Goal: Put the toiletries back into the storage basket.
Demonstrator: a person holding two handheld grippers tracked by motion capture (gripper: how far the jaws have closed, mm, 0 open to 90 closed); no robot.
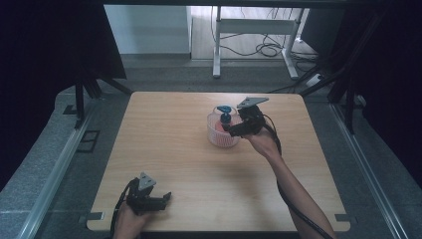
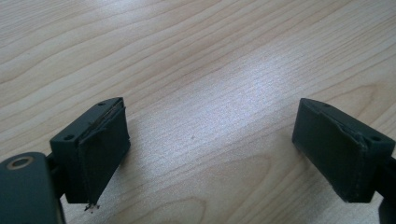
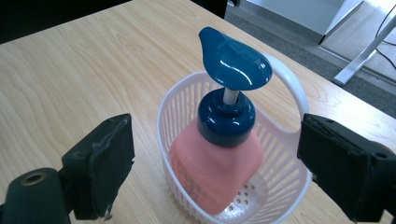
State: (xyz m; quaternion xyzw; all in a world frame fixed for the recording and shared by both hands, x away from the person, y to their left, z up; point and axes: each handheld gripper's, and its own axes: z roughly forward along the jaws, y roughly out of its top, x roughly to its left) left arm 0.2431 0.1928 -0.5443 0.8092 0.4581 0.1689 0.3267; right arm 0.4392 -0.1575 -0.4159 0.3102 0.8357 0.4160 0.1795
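Pump bottle (image 3: 217, 154) sits in the white basket (image 3: 280, 186), so right gripper (image 3: 215, 158) spreads wide around it, left gripper (image 2: 212, 149) idle, wide too.

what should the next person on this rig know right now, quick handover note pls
Left gripper: jaws open, nothing between them, at the near left edge of the table.
Right gripper: jaws open, standing either side of the pump bottle without pressing on it.
Things: the pink pump bottle with the blue top stands in the white basket near the middle of the table, leaning a little.
Done: bottle is in the basket and let go.
Left: probably just draw the right gripper back clear of the basket.
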